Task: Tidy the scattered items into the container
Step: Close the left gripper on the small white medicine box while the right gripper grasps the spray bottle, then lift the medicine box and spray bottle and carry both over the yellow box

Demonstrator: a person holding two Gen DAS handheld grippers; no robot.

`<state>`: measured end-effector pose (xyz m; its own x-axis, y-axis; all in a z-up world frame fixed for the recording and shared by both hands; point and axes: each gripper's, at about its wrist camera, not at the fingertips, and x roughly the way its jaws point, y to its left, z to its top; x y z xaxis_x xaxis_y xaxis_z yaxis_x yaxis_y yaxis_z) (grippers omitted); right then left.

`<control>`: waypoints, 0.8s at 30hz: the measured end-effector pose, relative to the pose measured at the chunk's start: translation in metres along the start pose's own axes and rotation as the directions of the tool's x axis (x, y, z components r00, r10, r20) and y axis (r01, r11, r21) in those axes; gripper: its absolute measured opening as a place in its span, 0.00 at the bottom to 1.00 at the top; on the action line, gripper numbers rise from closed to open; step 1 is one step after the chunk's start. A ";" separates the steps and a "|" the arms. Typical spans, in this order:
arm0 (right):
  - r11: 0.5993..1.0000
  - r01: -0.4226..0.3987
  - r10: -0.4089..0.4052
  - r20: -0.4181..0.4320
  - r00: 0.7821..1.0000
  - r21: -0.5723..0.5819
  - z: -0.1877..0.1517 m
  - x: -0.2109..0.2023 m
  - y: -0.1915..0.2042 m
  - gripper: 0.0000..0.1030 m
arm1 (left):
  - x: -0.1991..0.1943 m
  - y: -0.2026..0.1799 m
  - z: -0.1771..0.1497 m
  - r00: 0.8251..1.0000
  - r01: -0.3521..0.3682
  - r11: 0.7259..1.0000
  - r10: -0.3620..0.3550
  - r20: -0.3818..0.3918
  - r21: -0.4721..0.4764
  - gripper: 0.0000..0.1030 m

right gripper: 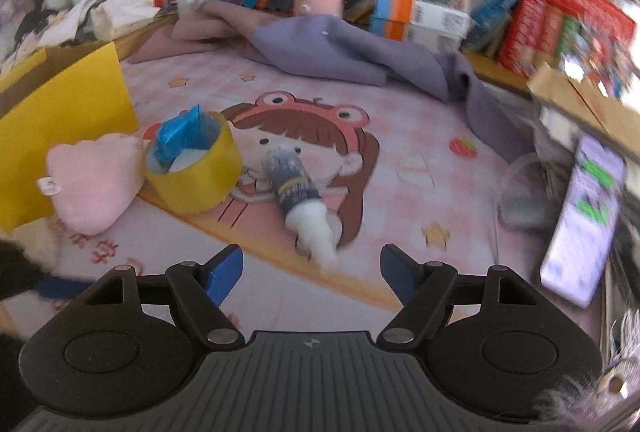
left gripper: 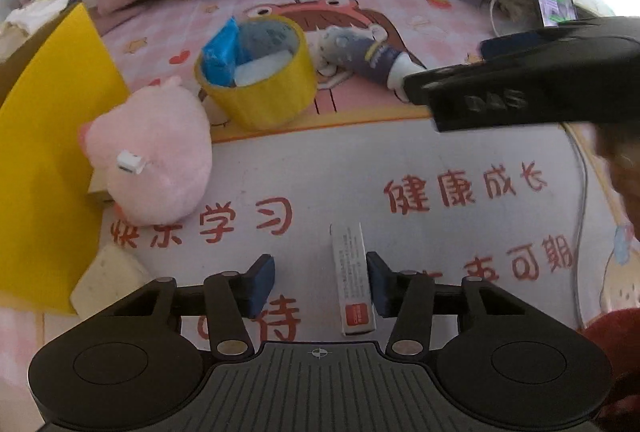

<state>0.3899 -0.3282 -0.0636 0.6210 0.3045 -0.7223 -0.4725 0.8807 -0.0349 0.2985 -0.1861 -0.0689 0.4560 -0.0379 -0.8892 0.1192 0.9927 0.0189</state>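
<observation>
While your left gripper (left gripper: 321, 282) stands wide open, the small carton (left gripper: 352, 280) lies on the bench between its jaws, close against the right-hand pad and apart from the left; nothing is held yet. That carton looks like light, stiff card, so it should take a squeeze across its long flat sides without slipping, though a hard pinch may dent it. Take it about mid-length.

Your right gripper (right gripper: 312, 272) is also wide open and empty, with the tube (right gripper: 298, 188) lying on the bench just ahead, white cap toward you. Judge the tube as soft-bodied and smooth: grip the firmer part near the cap shoulder, across its width, or it may squirm out.

Further out, the yellow container (left gripper: 260, 88) sits just beside the tube's far end. A blue packet (left gripper: 220, 52) and a white item already stand in it, so room looks tight. The pink plush (left gripper: 156, 152) sits close against the container's left side and could snag a low approach. A purple cloth (right gripper: 340, 52) and a phone (right gripper: 580, 216) lie at the edges, well apart from your path.
</observation>
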 end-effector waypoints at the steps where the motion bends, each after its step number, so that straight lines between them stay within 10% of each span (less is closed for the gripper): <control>1: 1.000 -0.004 0.004 -0.004 1.000 -0.021 0.004 0.007 0.000 0.72 | 0.000 0.001 0.000 1.000 0.002 1.000 -0.002 0.001 -0.004 0.46; 10: 0.984 -0.011 0.006 -0.025 1.000 -0.176 0.031 0.060 0.008 0.58 | -0.001 -0.001 -0.001 1.000 0.003 1.000 -0.003 0.001 -0.005 0.38; 16: 0.989 -0.091 0.081 -0.086 0.993 -0.115 0.034 0.079 0.000 0.36 | -0.003 -0.009 0.002 1.000 0.028 0.999 -0.028 -0.003 0.044 0.13; 24: 0.989 -0.146 0.144 -0.114 0.983 -0.009 0.017 0.053 -0.008 0.30 | -0.016 0.007 0.007 0.999 0.007 0.999 -0.005 0.053 -0.042 0.13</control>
<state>0.4368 -0.3127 -0.0894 0.4708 0.3852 -0.7937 -0.5639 0.8233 0.0650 0.2982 -0.1797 -0.0512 0.5011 -0.0487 -0.8640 0.0856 0.9963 -0.0065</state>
